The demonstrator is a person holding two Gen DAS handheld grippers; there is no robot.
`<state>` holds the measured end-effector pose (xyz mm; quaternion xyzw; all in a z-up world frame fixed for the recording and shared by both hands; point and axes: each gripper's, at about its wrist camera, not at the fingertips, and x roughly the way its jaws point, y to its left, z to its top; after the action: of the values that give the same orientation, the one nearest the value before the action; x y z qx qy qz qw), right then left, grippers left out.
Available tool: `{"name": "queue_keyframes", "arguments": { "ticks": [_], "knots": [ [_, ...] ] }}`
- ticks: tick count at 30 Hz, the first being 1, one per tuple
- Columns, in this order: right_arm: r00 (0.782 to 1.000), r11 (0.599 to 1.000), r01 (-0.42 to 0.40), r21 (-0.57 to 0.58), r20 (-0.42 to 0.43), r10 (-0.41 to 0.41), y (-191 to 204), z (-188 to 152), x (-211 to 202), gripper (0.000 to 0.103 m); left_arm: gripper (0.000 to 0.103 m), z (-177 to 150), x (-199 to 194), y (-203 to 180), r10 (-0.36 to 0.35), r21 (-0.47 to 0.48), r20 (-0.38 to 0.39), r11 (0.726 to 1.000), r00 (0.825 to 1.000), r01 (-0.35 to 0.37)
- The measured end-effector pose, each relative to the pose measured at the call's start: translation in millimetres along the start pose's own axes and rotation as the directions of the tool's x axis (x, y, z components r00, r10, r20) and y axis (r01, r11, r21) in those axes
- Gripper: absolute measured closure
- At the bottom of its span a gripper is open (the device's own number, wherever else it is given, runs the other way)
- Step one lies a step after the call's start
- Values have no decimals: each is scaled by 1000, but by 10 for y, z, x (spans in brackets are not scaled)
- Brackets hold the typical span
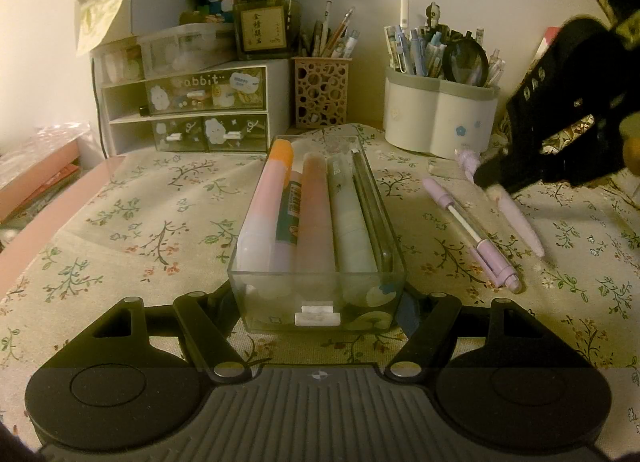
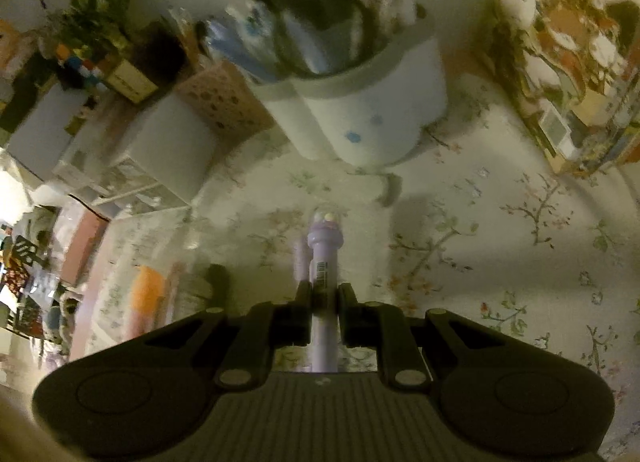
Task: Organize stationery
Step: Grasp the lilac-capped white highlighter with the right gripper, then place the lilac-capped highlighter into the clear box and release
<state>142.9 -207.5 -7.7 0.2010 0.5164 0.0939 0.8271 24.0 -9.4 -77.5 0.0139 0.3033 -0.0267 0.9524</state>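
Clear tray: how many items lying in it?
5, side by side in the tray: orange-capped pink marker far left, teal-labelled tube, peach marker, pale green marker, dark pen far right. Smaller ones could hide underneath.

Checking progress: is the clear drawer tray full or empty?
Nearly full: the clear drawer tray holds several pens and markers lying side by side, filling its width.

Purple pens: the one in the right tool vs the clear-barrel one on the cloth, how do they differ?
The held pen is clamped in the right tool, off the cloth; the clear-barrel pen lies flat on the tablecloth, untouched. The held pen has an opaque purple barrel with a barcode sticker and a decorated top; the clear-barrel pen is see-through mid-body with purple ends. Both are purple and outside the clear tray.
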Motion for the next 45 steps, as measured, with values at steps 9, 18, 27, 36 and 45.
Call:
{"name": "queue_keyframes", "arguments": {
  "ticks": [9,18,27,36,45],
  "knots": [
    [997,997,-78,13,7,78,208,19,-93,93,30,0,0,0,0,0,0,1000,1000,0],
    [980,981,-196,4,-34,196,637,36,-89,93,30,0,0,-2,0,0,0,1000,1000,0],
    [974,979,-205,12,-93,205,871,-8,86,93,30,1,0,-1,0,-1,0,1000,1000,0],
    [975,984,-177,24,-130,179,1001,-15,257,93,30,0,1,-3,0,-1,0,1000,1000,0],
    [979,989,-147,16,-138,148,1058,-46,325,93,30,3,6,-24,-5,2,0,1000,1000,5]
  ]
}}
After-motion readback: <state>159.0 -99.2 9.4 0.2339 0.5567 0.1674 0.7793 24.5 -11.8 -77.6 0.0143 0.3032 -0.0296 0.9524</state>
